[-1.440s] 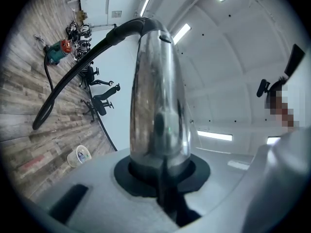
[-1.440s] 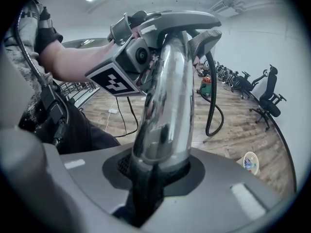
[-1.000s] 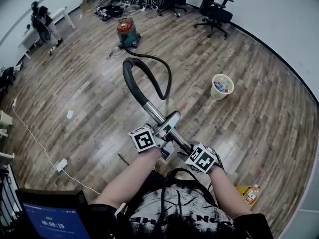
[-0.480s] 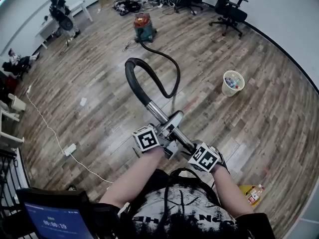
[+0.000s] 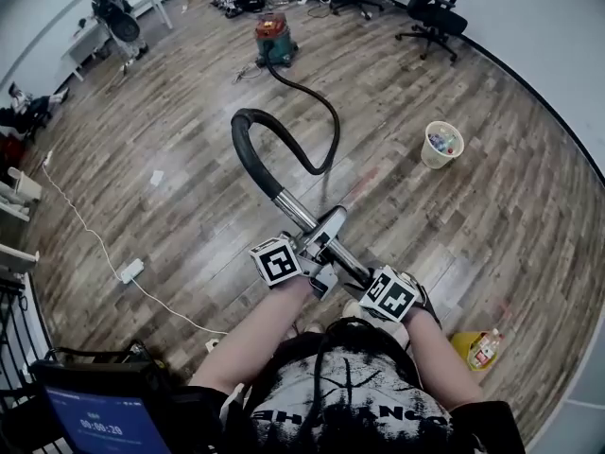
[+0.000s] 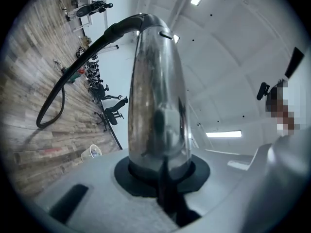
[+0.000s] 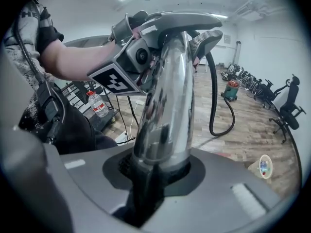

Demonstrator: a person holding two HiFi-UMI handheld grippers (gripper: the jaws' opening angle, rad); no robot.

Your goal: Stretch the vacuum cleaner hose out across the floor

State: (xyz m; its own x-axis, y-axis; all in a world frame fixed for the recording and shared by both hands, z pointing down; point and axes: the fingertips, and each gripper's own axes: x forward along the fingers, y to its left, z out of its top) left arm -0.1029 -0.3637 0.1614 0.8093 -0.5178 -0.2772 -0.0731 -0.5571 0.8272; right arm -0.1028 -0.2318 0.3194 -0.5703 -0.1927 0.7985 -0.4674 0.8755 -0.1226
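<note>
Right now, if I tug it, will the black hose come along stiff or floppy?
Probably floppy: the hose lies in a loose loop on the floor. Near the metal wand it arches up unsupported, so likely somewhat springy there.

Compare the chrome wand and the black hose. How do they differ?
The chrome wand is straight and shiny; the black hose is matte and bends in loops. The left gripper and right gripper clamp the wand; nothing grips the hose, which runs to the vacuum cleaner. Shared: they join end to end.
</note>
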